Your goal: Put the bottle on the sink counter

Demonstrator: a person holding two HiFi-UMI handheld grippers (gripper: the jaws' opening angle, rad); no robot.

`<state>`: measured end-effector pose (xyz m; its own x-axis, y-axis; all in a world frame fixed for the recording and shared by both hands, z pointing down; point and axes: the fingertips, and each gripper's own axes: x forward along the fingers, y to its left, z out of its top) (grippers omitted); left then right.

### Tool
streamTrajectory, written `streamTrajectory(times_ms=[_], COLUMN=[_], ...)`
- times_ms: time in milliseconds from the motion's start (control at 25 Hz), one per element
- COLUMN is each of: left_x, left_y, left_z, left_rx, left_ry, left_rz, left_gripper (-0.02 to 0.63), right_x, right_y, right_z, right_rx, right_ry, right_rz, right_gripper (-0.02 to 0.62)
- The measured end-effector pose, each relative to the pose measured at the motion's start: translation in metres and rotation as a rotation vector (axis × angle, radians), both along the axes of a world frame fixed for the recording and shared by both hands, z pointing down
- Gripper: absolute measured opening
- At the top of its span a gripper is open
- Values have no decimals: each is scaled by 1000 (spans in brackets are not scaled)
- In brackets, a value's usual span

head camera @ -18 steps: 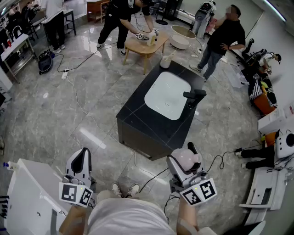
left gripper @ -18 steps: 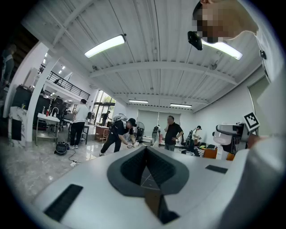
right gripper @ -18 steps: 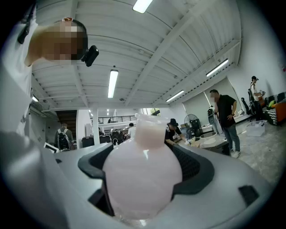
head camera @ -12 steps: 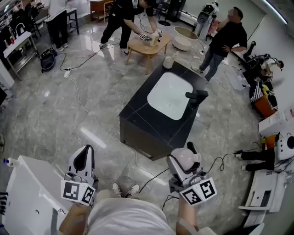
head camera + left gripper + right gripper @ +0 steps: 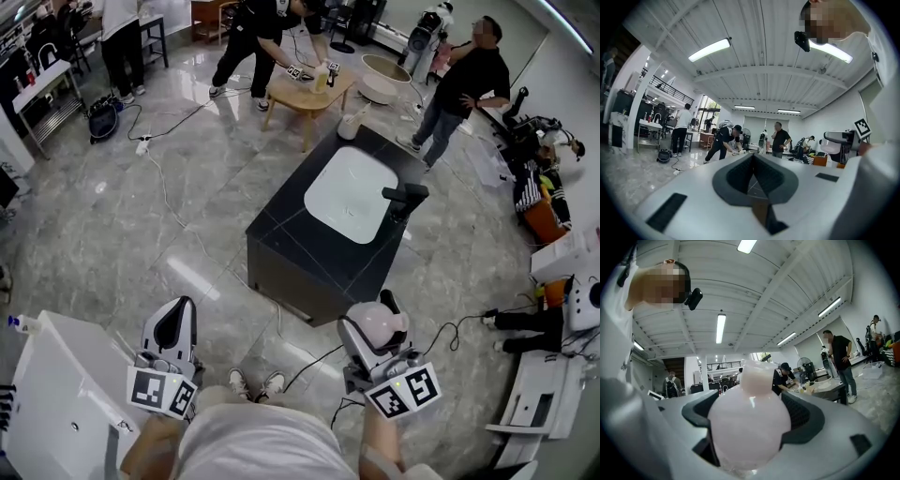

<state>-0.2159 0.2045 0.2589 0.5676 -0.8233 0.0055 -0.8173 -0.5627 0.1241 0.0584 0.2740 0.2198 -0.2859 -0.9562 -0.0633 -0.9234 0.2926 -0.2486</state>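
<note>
The right gripper [image 5: 385, 315] is clamped on the bottle [image 5: 380, 324], a pale pink, round-bodied bottle with a narrower cap. In the right gripper view, the bottle [image 5: 751, 420] fills the gap between the 2 dark pads [image 5: 806, 416], which press on its sides, and its cap points away from the camera. The left gripper [image 5: 175, 322] is empty: its view shows the 2 jaws brought together with nothing between them. Both grippers are held level and low in the head view, close to the person's body, left and right of the person's shoes [image 5: 251, 385].

The sink counter [image 5: 298, 251] stands well apart from the bottle, ahead across the grey marble floor [image 5: 141, 225]. It is a dark block with a white basin [image 5: 347, 192] set into its top and a black faucet [image 5: 401, 198] at the basin's right side. A pale jug [image 5: 349, 124] sits on its far corner.

Beyond the counter, 1 person [image 5: 251, 28] bends over a small wooden table [image 5: 302, 94], and another person [image 5: 461, 82] in black stands to the right. A white cabinet [image 5: 56, 394] sits just beside the left gripper.
</note>
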Motion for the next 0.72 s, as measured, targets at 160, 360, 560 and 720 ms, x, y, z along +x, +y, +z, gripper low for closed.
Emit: streamTrajectory(times_ms=[160,360,560,720], left_x=[13,30,33,34], left_y=[3,6,-3,-29], left_z=[5,7,8,15], left_rx=[-4,8,5,-3], left_ry=[-8,-24,-35,-31], left_rz=[-2,-13,-32,-29], left_gripper=[14,14,14,14], right_x=[6,13,16,16], right_y=[-2,-9,-26,-46], right_z=[4,4,4,9], right_rx=[2,17,17,9], right_ry=[-3,-3,-17,-13], right_rz=[-21,-63,-92,-90], right_gripper=[417,417,417,417])
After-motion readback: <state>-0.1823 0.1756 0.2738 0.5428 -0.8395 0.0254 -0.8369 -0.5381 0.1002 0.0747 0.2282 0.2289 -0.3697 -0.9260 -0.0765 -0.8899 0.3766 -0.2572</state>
